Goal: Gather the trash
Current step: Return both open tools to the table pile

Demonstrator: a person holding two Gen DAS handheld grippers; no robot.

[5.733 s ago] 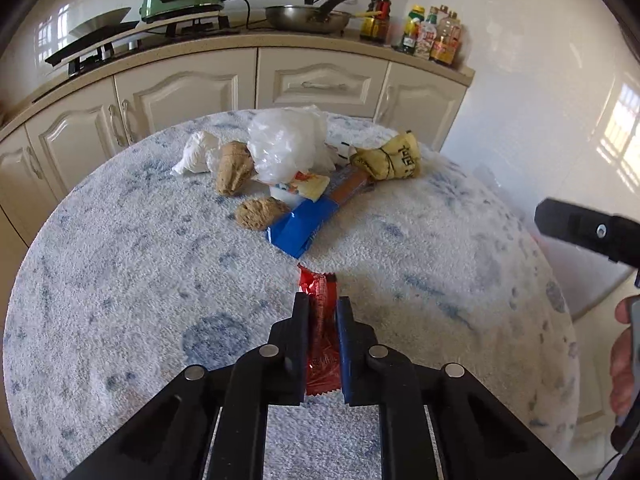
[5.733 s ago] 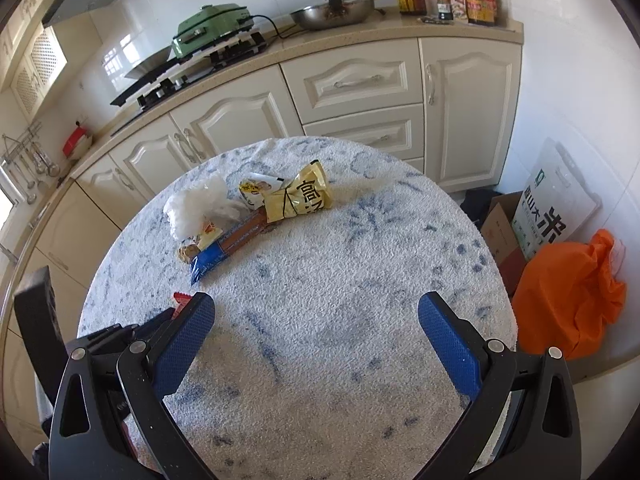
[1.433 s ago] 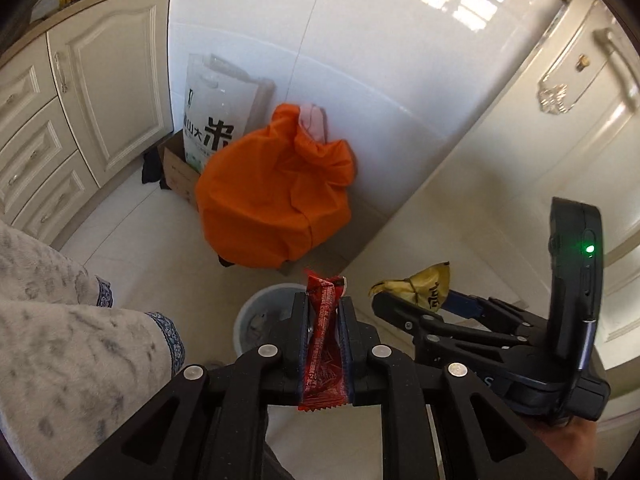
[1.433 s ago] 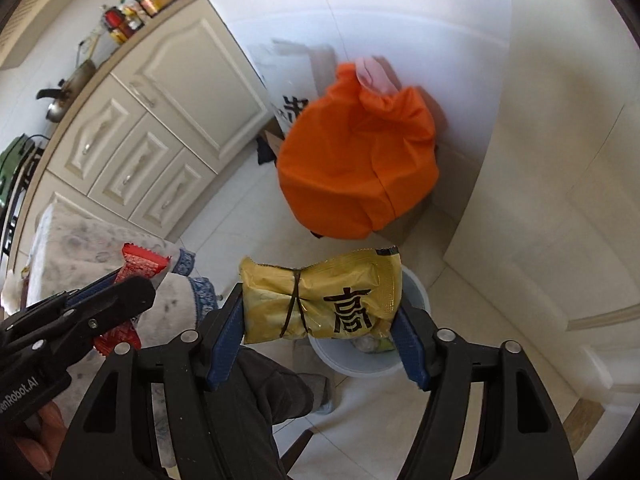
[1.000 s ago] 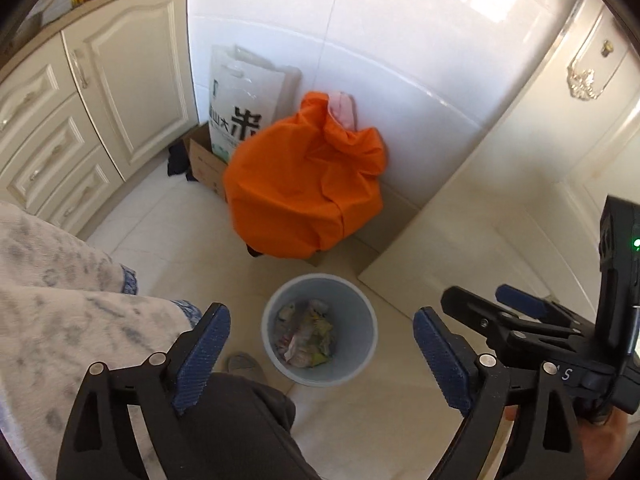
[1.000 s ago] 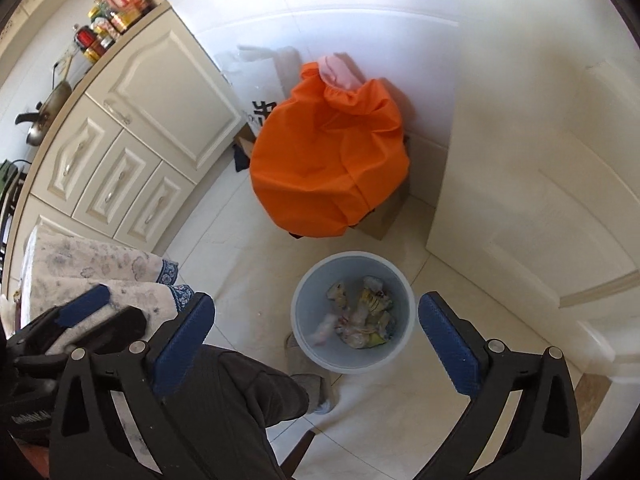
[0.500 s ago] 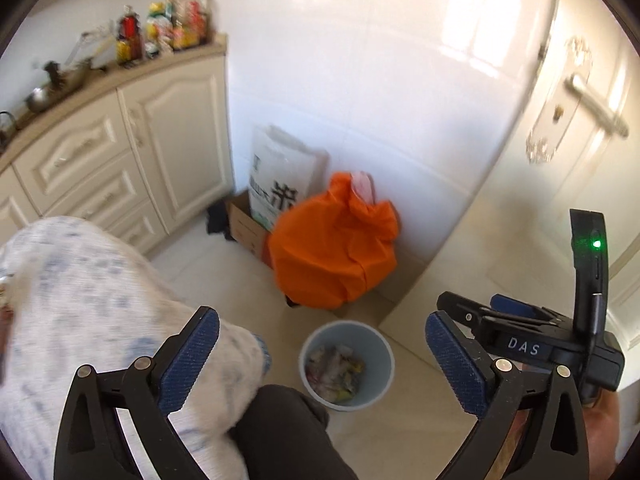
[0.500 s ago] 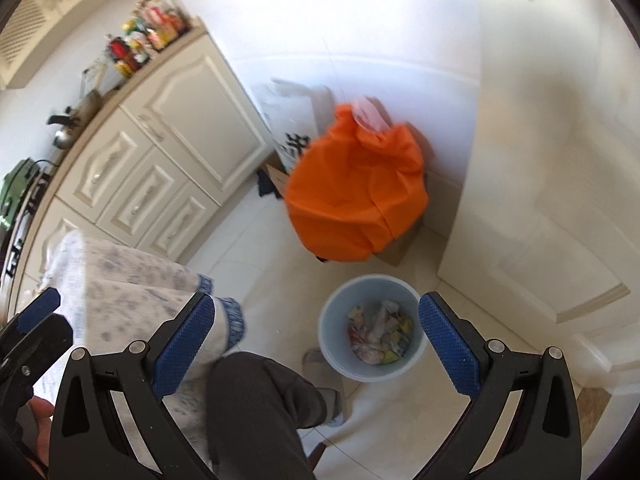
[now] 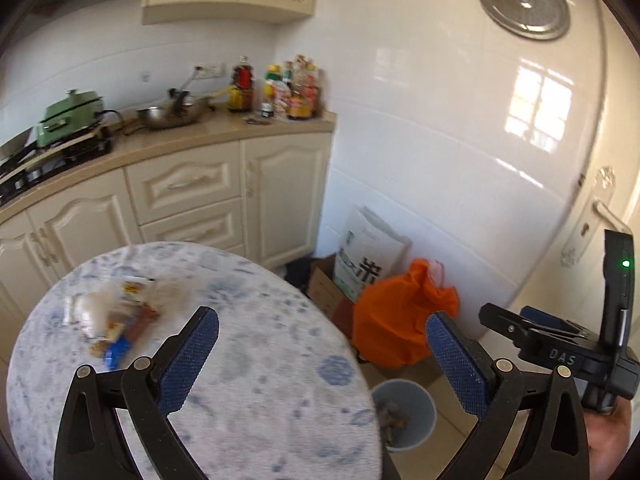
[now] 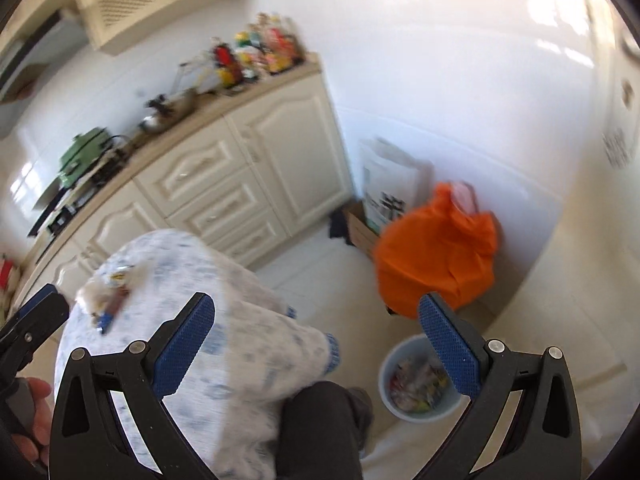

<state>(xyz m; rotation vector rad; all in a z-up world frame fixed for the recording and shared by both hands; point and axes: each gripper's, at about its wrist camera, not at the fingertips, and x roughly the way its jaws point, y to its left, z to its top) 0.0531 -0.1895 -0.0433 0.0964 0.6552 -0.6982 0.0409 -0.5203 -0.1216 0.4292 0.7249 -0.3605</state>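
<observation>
From the left wrist view, the left gripper (image 9: 322, 354) has swung away from the floor since half a second ago and now looks across the round, blue-flecked surface (image 9: 256, 360) toward the kitchen cabinets. Its fingers (image 9: 188, 358) have just been opening and stand wide apart with nothing between them — the red wrapper they pinched earlier is gone. The remaining trash pile (image 9: 116, 320) lies on the far left part of the surface: blurred white plastic, a brown piece and a blue wrapper bunched together. The pale blue bin (image 9: 404, 412) stands on the floor beside the surface's right edge, scraps inside, with the orange bag (image 9: 396, 324) just behind it. The right gripper (image 9: 532, 328) shows at the right edge.

From the right wrist view, the right gripper (image 10: 316, 344) has tilted up as well, so the cabinets fill more of the picture than before. Its fingers (image 10: 448, 350) are spread wide and empty — the yellow packet is no longer between them. The bin (image 10: 416, 384) sits low between the fingers, colourful wrappers visible inside, and the trash pile (image 10: 106, 300) lies blurred on the surface at left.
</observation>
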